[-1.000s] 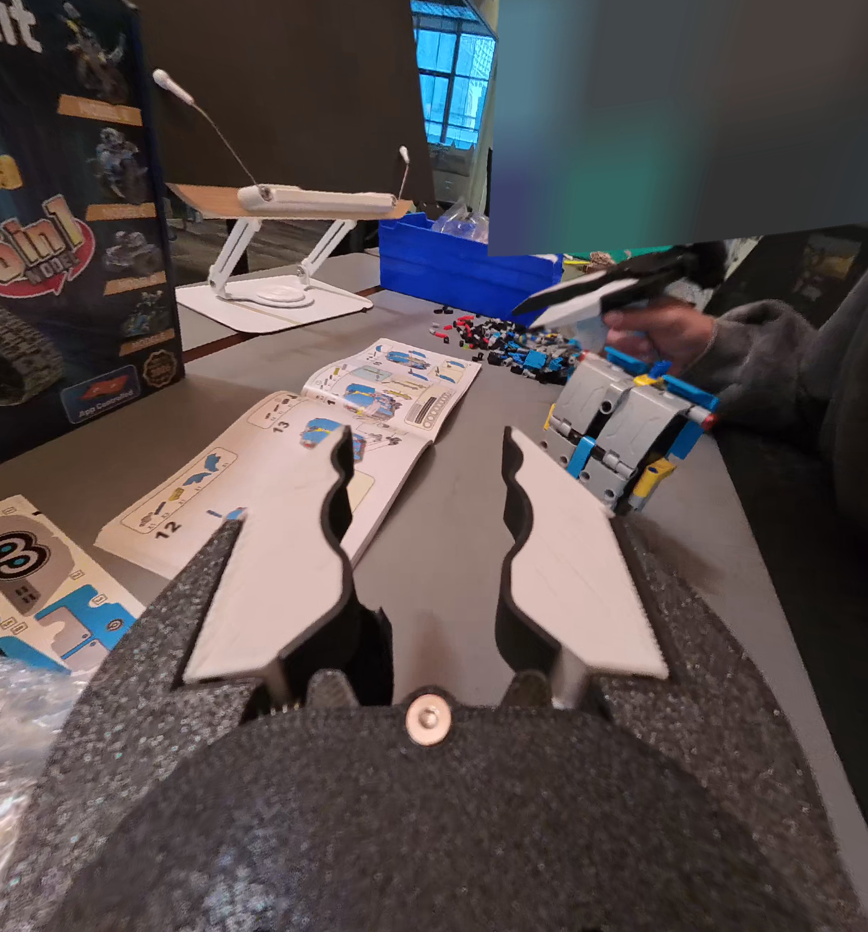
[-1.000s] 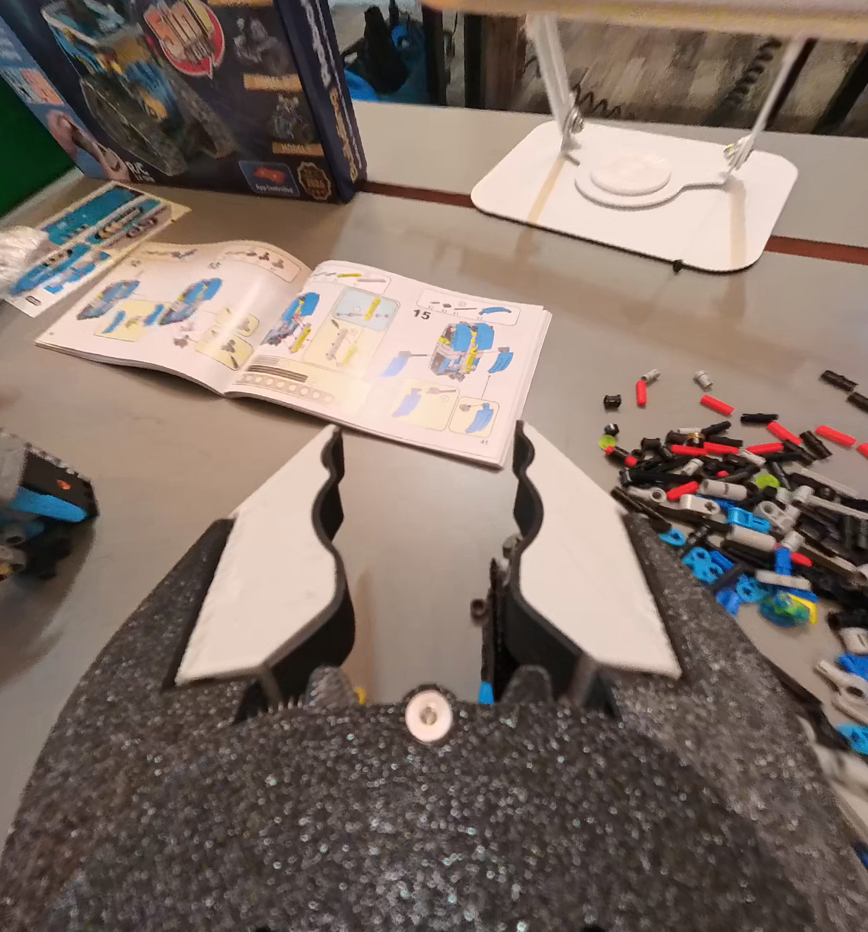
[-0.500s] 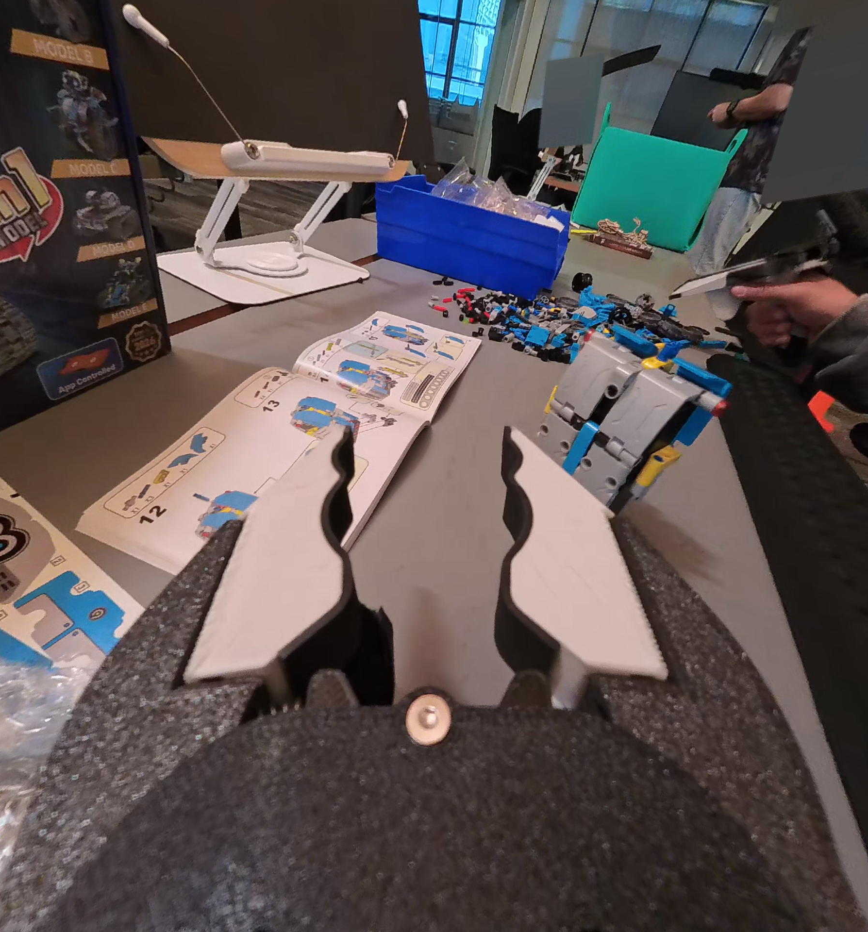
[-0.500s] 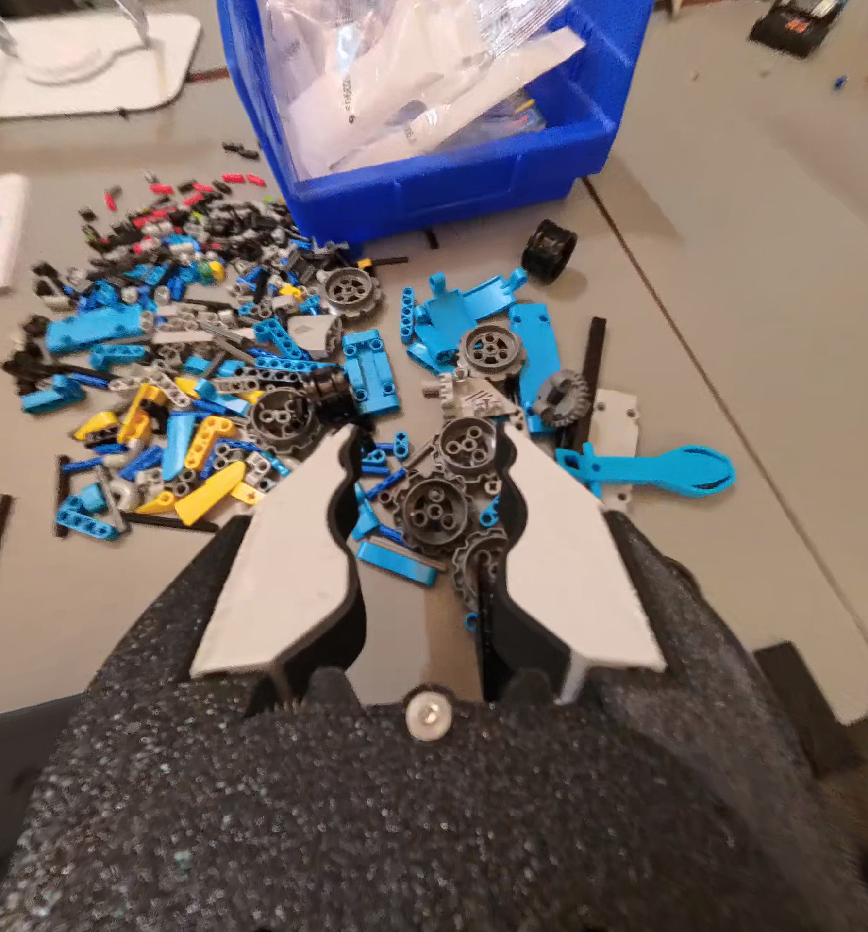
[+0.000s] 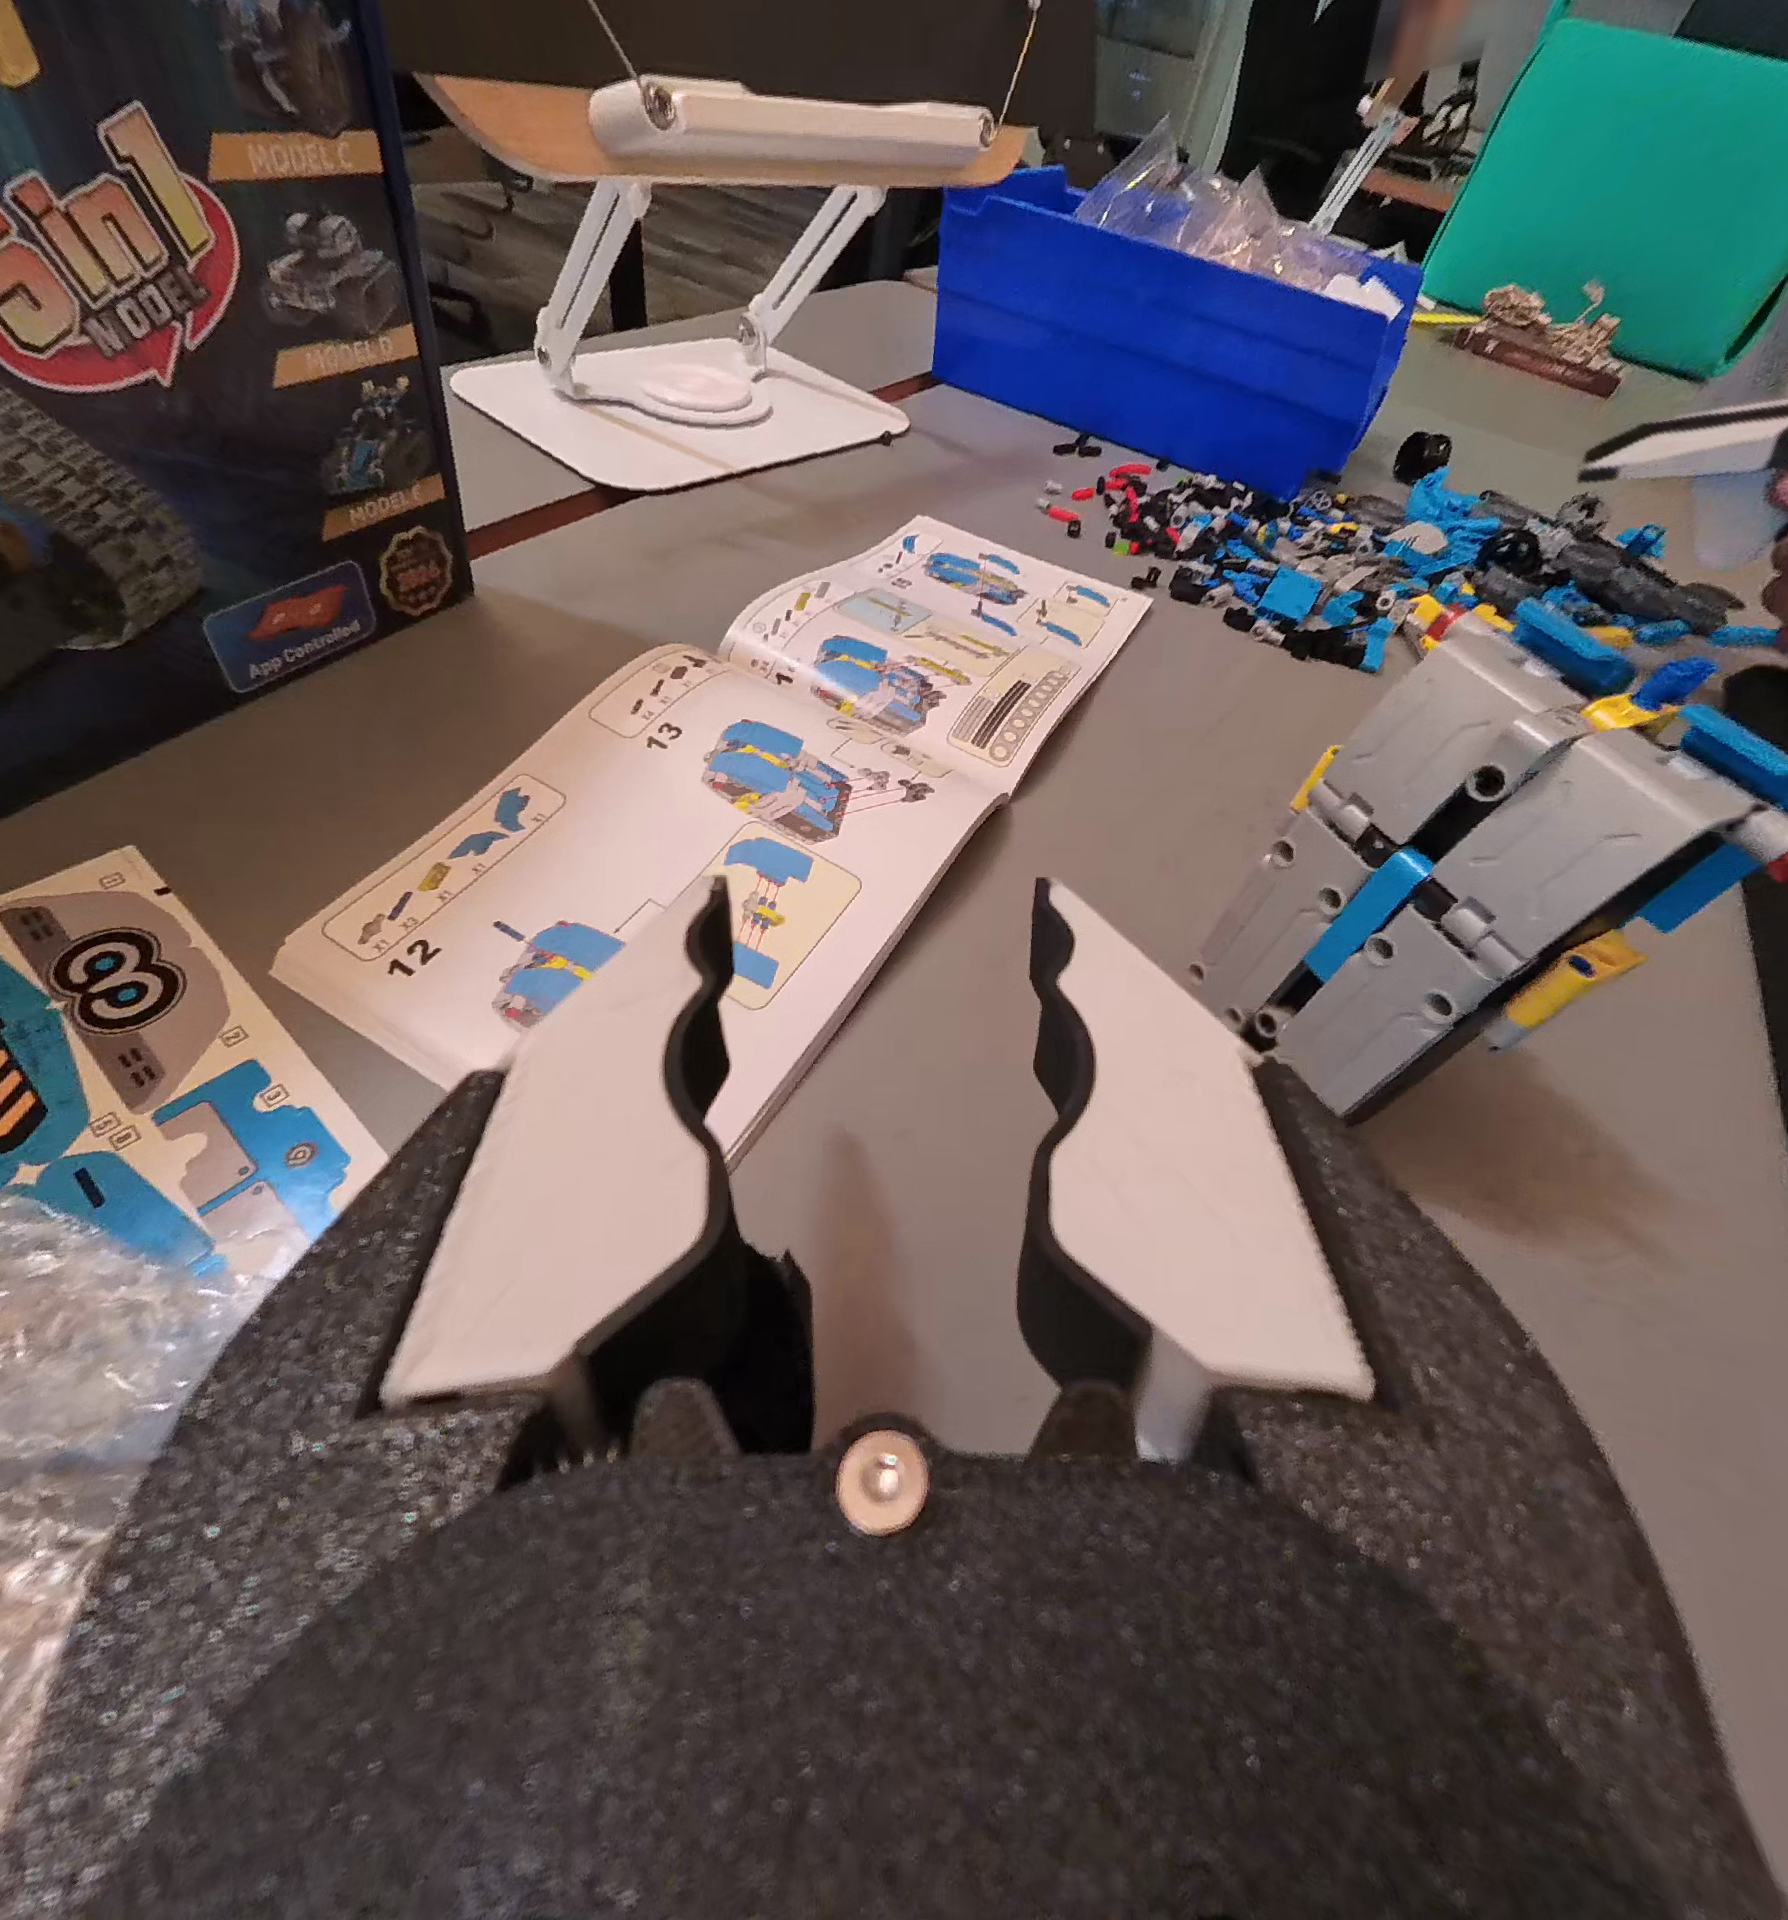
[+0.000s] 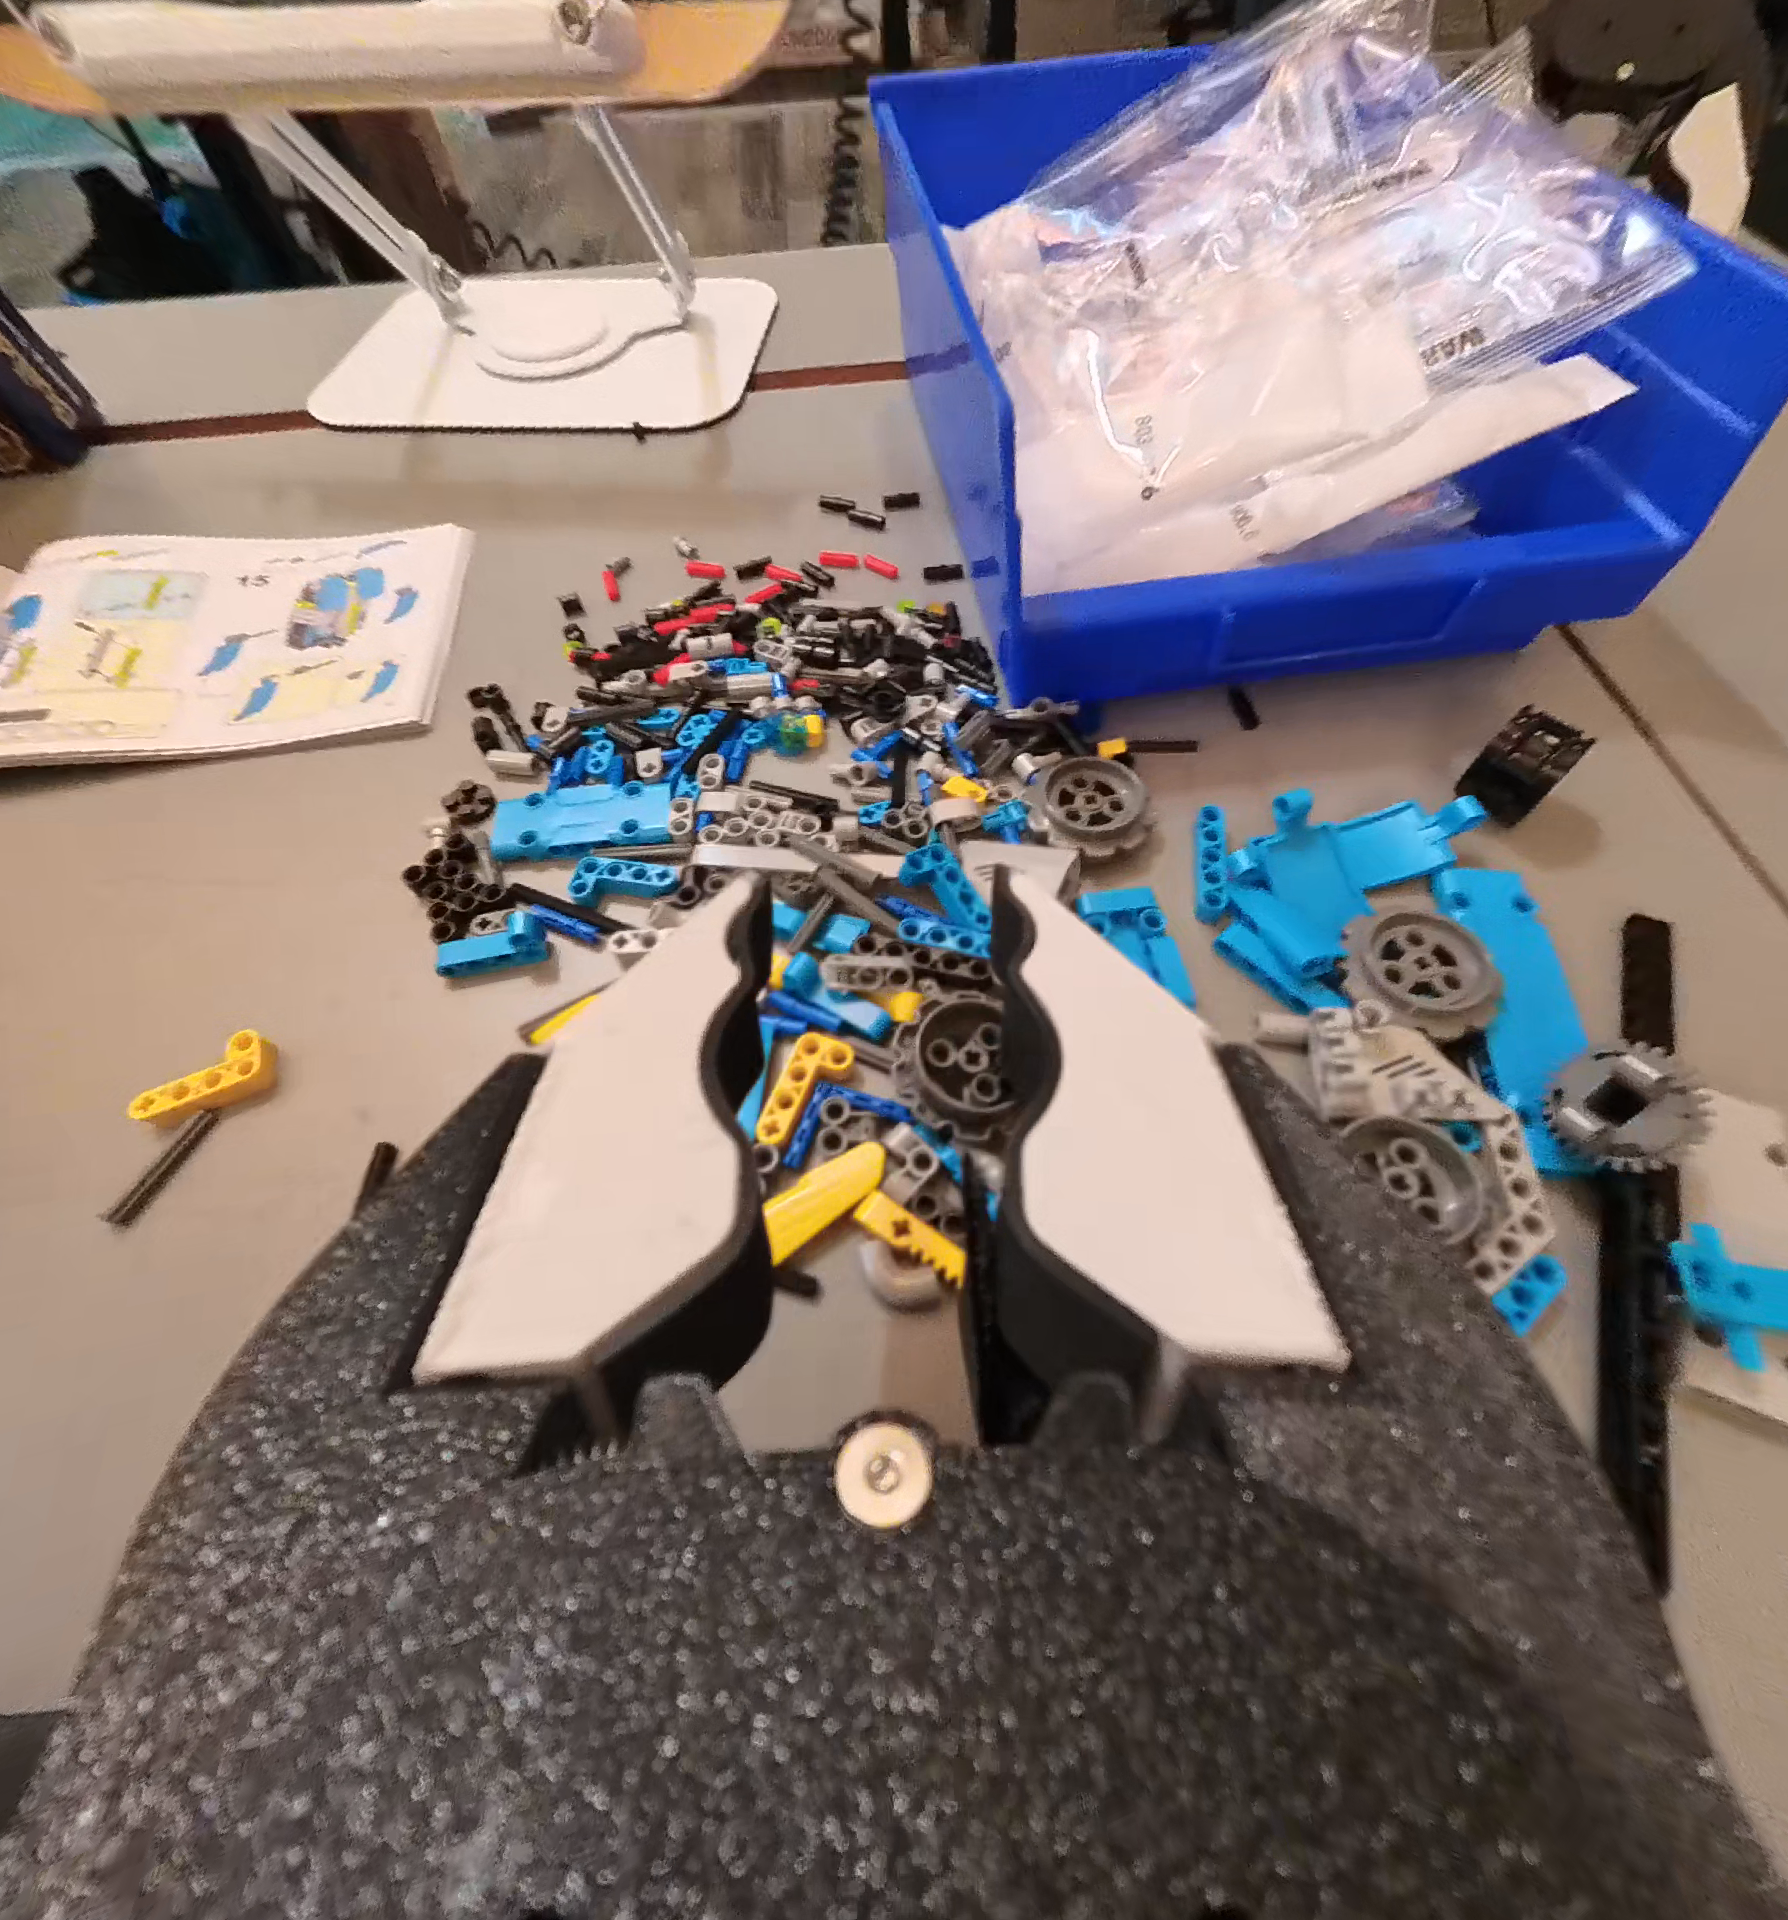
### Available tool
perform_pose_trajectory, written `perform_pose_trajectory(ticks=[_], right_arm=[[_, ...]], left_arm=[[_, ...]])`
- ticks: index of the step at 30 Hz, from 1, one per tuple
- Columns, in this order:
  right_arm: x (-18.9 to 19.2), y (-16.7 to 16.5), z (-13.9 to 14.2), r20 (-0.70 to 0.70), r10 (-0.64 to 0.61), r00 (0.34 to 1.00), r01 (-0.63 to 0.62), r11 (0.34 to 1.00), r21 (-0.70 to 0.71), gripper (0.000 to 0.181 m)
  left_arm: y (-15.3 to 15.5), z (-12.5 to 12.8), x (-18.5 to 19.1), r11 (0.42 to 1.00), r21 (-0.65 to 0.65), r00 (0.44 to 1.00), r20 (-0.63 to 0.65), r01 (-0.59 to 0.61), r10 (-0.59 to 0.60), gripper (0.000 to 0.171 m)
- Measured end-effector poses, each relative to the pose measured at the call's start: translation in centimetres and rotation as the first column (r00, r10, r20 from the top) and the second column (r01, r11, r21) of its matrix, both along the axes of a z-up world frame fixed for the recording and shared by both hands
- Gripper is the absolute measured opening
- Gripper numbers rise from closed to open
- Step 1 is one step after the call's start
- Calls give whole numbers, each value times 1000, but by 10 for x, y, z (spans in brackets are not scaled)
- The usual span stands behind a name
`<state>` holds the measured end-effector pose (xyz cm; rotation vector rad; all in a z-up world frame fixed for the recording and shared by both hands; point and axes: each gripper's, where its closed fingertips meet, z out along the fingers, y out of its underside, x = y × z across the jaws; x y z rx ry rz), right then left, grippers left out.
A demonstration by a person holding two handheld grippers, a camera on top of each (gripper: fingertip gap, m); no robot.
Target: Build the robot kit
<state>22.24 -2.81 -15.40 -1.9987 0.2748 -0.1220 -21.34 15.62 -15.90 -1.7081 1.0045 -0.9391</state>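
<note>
My left gripper [image 5: 879,904] is open and empty above the grey table, its left finger over the open instruction booklet [image 5: 755,769]. A part-built grey, blue and yellow brick model [image 5: 1472,914] stands tilted just to its right. My right gripper [image 6: 879,894] is open and empty, held over a heap of small loose bricks [image 6: 817,790]; a dark grey wheel [image 6: 963,1055] and yellow beams [image 6: 796,1091] lie between its fingers. The right gripper also shows in the left wrist view [image 5: 1721,447], held by a hand at the far right over the same heap [image 5: 1368,561].
A blue bin [image 6: 1337,623] with clear bags stands behind the heap. A white stand [image 5: 682,405], a dark kit box [image 5: 173,343], a sticker sheet [image 5: 90,1049] and a crumpled clear bag [image 5: 28,1351] are on the left. A yellow beam [image 6: 209,1075] lies apart. The grippers' ends are close to 50 cm from one another.
My right gripper swung from the booklet rightward to the brick heap, then back left over its middle. My left gripper moved slightly forward and stays open.
</note>
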Motion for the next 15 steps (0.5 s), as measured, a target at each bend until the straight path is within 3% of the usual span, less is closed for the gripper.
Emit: perform_pose_trajectory(ticks=[6, 15], right_arm=[[2, -10, 17, 25, -24, 999, 23, 999, 42, 41], [5, -7, -4, 26, -55, 998, 56, 998, -18, 44]], left_arm=[[-2, -3, 2, 1000, 17, 1000, -28, 5, -4, 58], [-4, -3, 3, 999, 36, 999, -40, 6, -5, 58]])
